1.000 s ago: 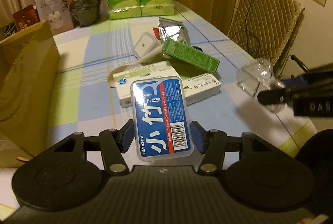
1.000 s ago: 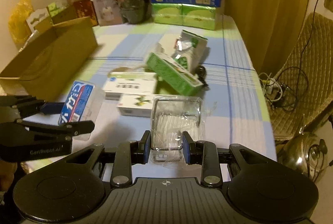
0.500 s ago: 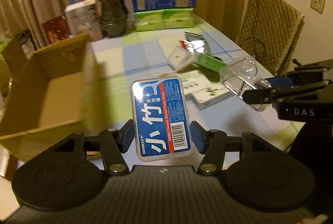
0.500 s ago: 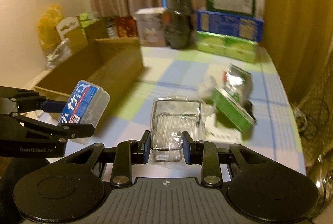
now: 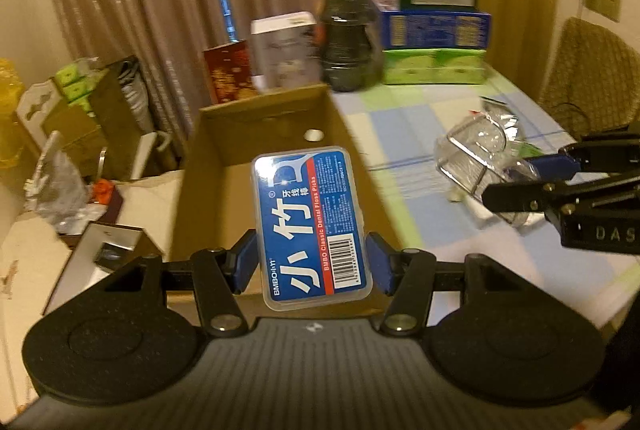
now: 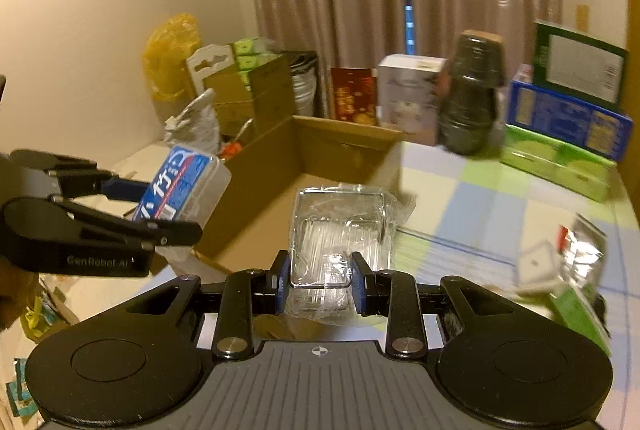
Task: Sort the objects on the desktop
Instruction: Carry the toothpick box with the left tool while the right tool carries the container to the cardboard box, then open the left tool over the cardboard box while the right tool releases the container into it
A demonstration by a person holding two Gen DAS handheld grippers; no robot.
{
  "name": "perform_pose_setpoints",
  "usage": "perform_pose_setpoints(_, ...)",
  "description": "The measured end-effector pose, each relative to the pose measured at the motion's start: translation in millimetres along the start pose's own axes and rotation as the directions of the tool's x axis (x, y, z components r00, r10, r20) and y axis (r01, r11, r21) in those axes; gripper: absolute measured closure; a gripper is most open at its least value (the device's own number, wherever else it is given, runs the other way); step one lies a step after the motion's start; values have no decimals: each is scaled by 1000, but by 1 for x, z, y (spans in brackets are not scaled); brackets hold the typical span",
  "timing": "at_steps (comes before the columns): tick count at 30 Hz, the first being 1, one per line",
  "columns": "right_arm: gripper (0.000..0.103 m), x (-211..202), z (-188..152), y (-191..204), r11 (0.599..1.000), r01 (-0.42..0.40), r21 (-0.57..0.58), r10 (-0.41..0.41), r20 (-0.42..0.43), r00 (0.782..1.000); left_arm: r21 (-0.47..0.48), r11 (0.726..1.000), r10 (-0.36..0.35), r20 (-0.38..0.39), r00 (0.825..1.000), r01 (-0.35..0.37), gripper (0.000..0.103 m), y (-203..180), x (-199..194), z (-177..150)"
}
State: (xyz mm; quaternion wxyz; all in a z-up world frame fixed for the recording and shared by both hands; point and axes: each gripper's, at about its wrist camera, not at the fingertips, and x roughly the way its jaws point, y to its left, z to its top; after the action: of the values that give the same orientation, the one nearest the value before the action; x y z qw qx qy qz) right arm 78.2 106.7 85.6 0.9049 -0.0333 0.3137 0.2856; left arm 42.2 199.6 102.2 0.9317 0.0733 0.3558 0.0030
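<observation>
My left gripper (image 5: 311, 262) clamps the blue floss box (image 5: 312, 226) by its long sides, above the open carton (image 5: 280, 134). My right gripper (image 6: 320, 280) pinches a clear wrapped box (image 6: 340, 230) near the carton's right wall, over the checked table (image 6: 500, 206). More packets (image 6: 576, 262) lie at right.

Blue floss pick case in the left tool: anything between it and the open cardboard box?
Nothing visible. The blue plastic floss pick case hangs over the brown cardboard box, whose top is open; no item blocks the drop.
</observation>
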Motion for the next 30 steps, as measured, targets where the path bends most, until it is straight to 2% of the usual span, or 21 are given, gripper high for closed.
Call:
perform_pose_setpoints(10,75,60,20,16,1000,-23,-9,22,-35,999,-27,999,29,-35,999,-30,50,56,31,5)
perform_pose_setpoints(23,75,96,20,20,1000,-23,-14,22,-71,997,-57,998,-7,-51,999,4,50,75,64,3)
perform_pose_setpoints(30,75,105,21,21,1000,-19,-11,18,-62,998,-80,997,-25,-68,997,20,49,83,83,-1)
